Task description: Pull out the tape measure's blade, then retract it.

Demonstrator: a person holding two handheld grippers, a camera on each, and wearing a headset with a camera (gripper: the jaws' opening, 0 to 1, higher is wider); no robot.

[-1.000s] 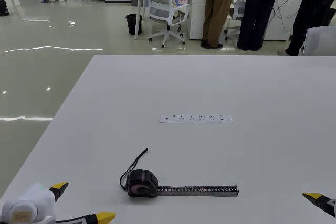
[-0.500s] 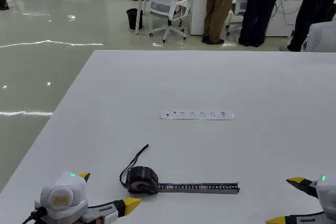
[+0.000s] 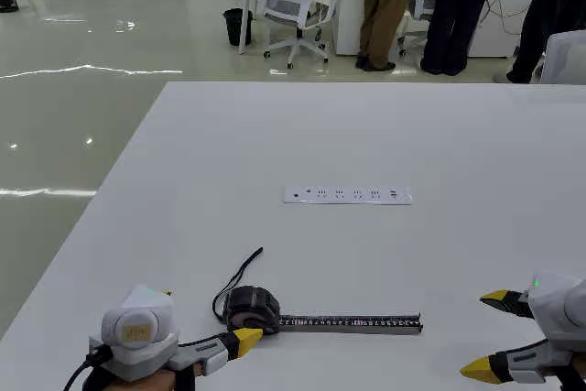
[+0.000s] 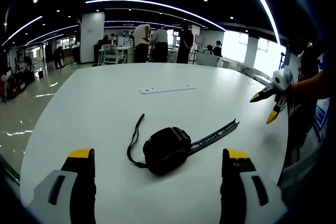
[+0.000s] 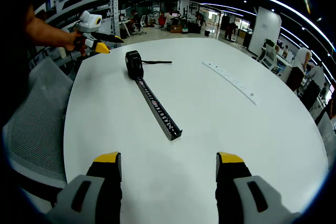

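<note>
Black tape measure point(image 4: 167, 149), blade point(image 5: 157, 107) out, strap point(image 4: 134, 135) maybe looped

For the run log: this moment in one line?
tape measure: blade extended on table | left gripper: open, facing it | right gripper: open, facing blade tip

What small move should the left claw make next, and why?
Probably ease the open left claw forward and shut it on the black round tape measure case: it sits ahead between the jaws, ungripped, with its marked blade already pulled out.
</note>
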